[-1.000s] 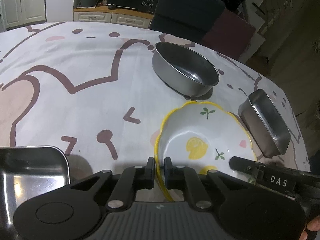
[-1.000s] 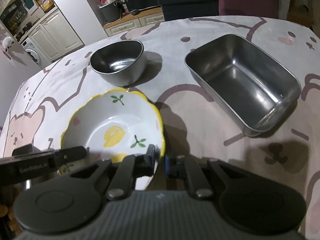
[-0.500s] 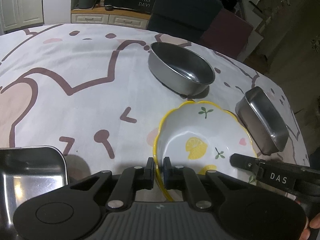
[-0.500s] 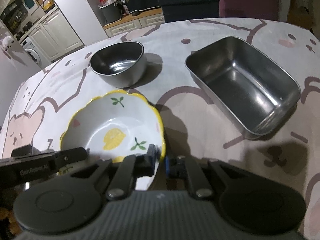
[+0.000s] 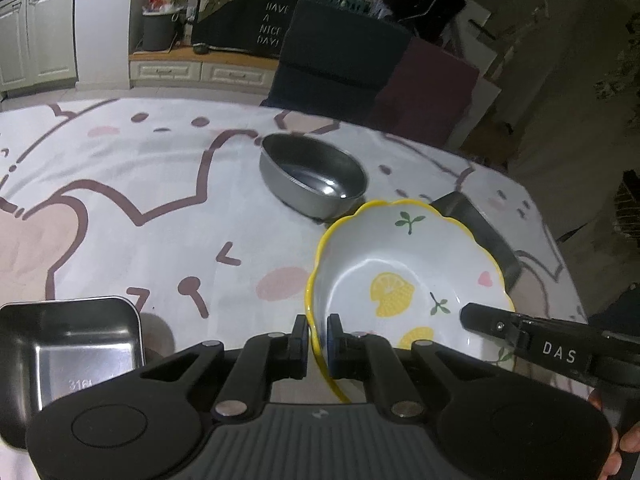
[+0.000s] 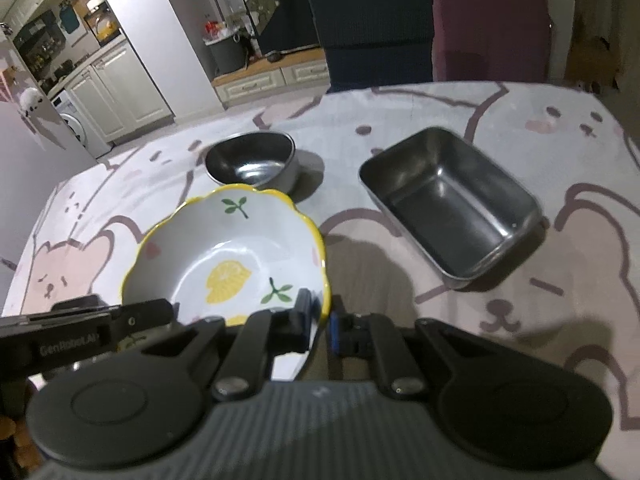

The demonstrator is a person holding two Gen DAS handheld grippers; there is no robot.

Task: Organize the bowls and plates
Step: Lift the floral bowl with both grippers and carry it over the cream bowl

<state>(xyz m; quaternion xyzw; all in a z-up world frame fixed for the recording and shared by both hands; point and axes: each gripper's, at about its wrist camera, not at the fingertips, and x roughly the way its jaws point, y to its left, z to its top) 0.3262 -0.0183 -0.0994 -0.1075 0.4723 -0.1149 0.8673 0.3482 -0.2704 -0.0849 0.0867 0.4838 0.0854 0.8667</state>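
left wrist: left gripper (image 5: 318,334) pinches lemon bowl (image 5: 404,280) rim at 6 o'clock, bowl off tabletop (image 5: 160,200); thin-edge slip risk | right wrist: right gripper (image 6: 318,314) clamps opposite rim; uneven pull may tilt bowl onto steel bowl (image 6: 252,164) at 12

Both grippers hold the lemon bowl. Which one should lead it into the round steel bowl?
Left. Its gripper clamps the lemon bowl on the rim nearer the steel bowl; the right gripper sits on the tray side.
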